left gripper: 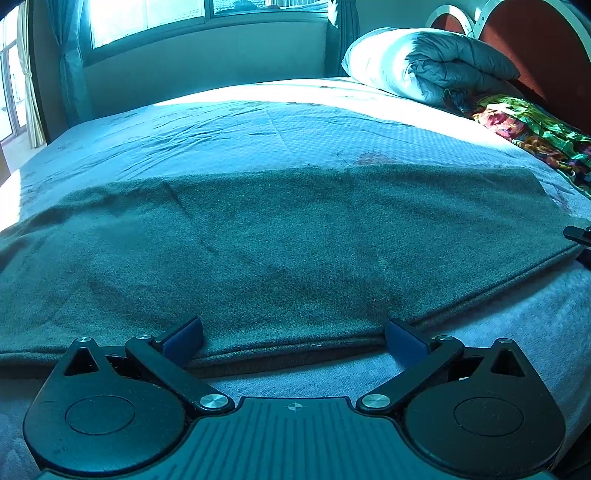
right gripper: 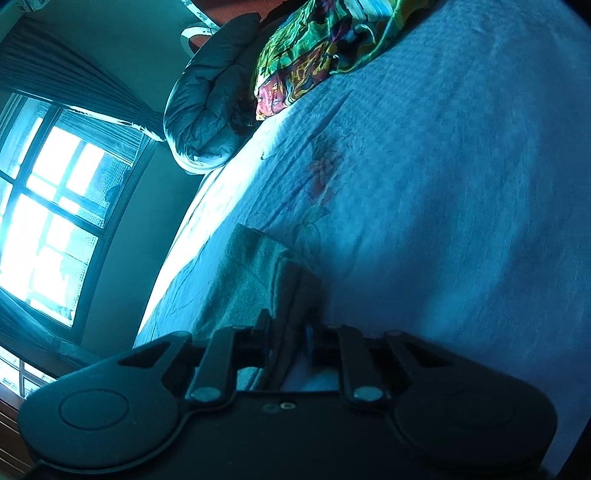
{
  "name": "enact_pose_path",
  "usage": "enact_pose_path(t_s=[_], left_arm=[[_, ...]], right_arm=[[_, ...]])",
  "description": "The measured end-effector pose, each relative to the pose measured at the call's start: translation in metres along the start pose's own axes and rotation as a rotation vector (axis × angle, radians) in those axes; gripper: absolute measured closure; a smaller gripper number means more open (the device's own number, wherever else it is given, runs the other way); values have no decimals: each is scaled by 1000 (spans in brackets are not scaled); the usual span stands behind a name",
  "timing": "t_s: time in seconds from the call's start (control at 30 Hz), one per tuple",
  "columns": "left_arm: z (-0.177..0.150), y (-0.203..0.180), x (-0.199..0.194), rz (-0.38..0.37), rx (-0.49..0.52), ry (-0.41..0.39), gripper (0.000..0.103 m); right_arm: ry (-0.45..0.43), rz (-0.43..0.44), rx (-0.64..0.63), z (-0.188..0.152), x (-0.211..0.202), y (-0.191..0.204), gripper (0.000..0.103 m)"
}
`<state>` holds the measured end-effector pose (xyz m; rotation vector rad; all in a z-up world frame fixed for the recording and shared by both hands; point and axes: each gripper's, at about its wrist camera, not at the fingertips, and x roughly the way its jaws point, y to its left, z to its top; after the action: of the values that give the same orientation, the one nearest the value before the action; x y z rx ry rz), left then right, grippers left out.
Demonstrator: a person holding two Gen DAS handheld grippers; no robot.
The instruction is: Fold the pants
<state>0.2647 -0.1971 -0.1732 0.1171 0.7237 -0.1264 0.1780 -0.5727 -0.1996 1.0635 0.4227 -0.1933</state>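
A: As laid out on the bed, which way are the pants run?

B: Long axis is run left to right across the left wrist view, near edge parallel to the near bed edge. Right end is cut off square near the right side; left end is carried out of frame. Waist versus hem cannot be told.

A: Condition of the pants?

B: Dark grey-green, felt-like texture. Mostly flat, a few shallow creases at far left. A doubled edge is seen along the near side, so layers are stacked.

A: Grippers?

B: Left gripper is spread wide, blue fingers set at the near edge of the pants, nothing clamped. Right gripper is closed down to a narrow gap on the pants, a fold of the right end being pinched between the jaws and lifted off the sheet.

A: Surface and room?

B: Pale patterned bedspread, a faded flower print beside the right end. A rolled duvet and a multicoloured cloth are placed at the far right by a red headboard. A window with curtains is set in the far wall.
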Motion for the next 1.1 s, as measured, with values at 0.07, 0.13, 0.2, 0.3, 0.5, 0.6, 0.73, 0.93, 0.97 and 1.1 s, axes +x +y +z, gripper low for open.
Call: enact_pose_path(t_s=[0.07,0.13,0.2,0.3,0.5,0.6,0.73,0.93,0.97,1.1], left_arm=[[0,-1,0,8,-2,-3,0],[2,0,-9,24,-18,-24,0],[3,4,-15,49,-52,-42,0],[2,3,-7,49,-26,-19,0],[2,5,-7,22,-75,-19,0],[-3,3,-5,27,-68,-26,0],[-4,-2,-1,49,-48,-25,0],[-1,2,-2,33,-62,-28,0],[2,11,-8,18,-84,-28,0],[2,70,-37,71,-126,-79,0]], right_arm=[[6,-11,-26,0,0,4,96],[11,-12,-13,1,0,5,93],[13,-4,-17,2,1,6,90],[6,-12,-43,0,2,9,89],[-3,-17,-50,1,4,13,86],[-11,-21,-74,-1,5,16,83],[-1,-52,-101,-1,6,18,93],[-8,-71,-143,-1,7,30,96],[-14,-67,-151,0,6,35,96],[-22,-10,-206,1,1,69,96]])
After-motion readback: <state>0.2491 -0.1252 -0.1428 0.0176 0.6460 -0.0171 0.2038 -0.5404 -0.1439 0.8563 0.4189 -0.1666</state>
